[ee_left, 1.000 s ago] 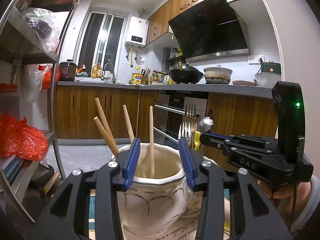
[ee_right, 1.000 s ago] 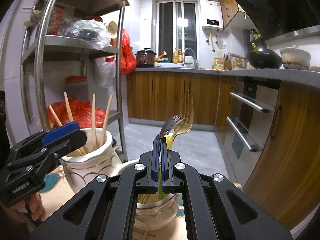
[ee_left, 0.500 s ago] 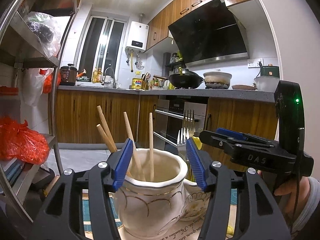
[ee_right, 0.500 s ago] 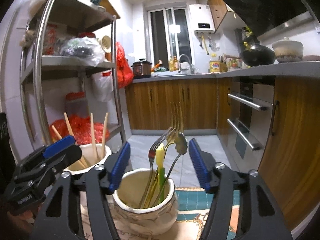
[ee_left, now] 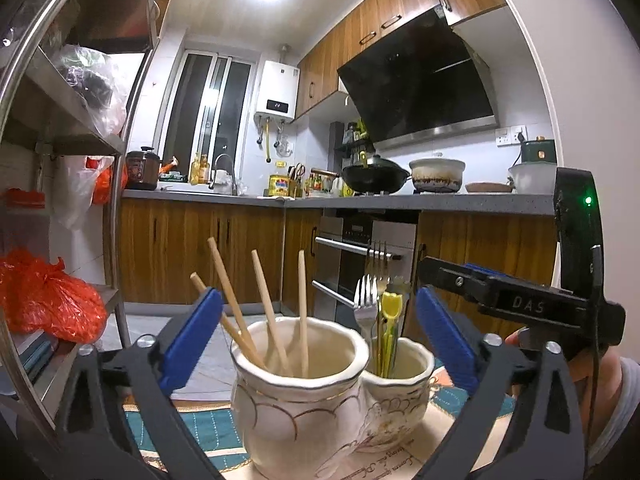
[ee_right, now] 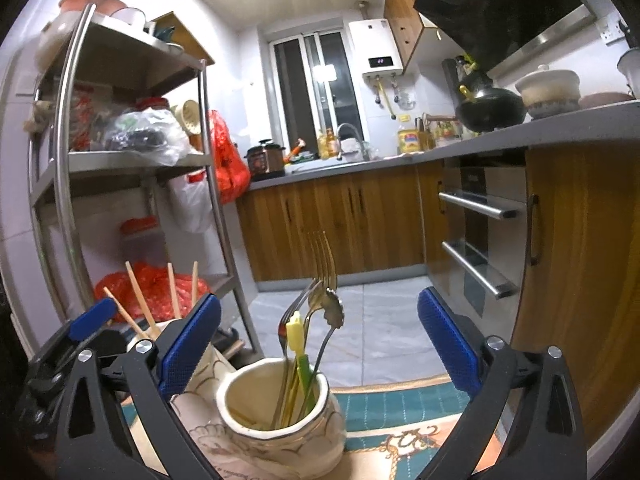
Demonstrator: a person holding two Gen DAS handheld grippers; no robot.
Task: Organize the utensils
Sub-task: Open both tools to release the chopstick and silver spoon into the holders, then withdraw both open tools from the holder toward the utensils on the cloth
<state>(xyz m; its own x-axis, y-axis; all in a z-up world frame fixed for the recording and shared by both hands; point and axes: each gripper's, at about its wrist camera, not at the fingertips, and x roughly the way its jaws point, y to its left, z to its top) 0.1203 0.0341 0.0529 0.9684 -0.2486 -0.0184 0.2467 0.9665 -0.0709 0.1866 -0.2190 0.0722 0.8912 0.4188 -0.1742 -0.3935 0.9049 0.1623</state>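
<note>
Two cream ceramic jars stand side by side on a patterned mat. The larger jar (ee_left: 300,392) holds several wooden chopsticks (ee_left: 264,308). The smaller jar (ee_right: 280,420) holds forks (ee_right: 320,276) and a yellow-green utensil (ee_right: 298,340). My left gripper (ee_left: 316,336) is open and empty, its jaws wide on either side of both jars. My right gripper (ee_right: 318,344) is open and empty, just behind and above the smaller jar. The right gripper also shows at the right of the left wrist view (ee_left: 480,288).
A teal and orange mat (ee_right: 400,420) covers the table. A steel shelf rack (ee_right: 72,200) with red bags stands to the left. Wooden kitchen cabinets (ee_right: 340,224), an oven (ee_right: 480,240) and a worktop lie beyond.
My right gripper opened and let go of the forks, which now stand in the smaller jar. Both grippers opened wider and drew back from the jars.
</note>
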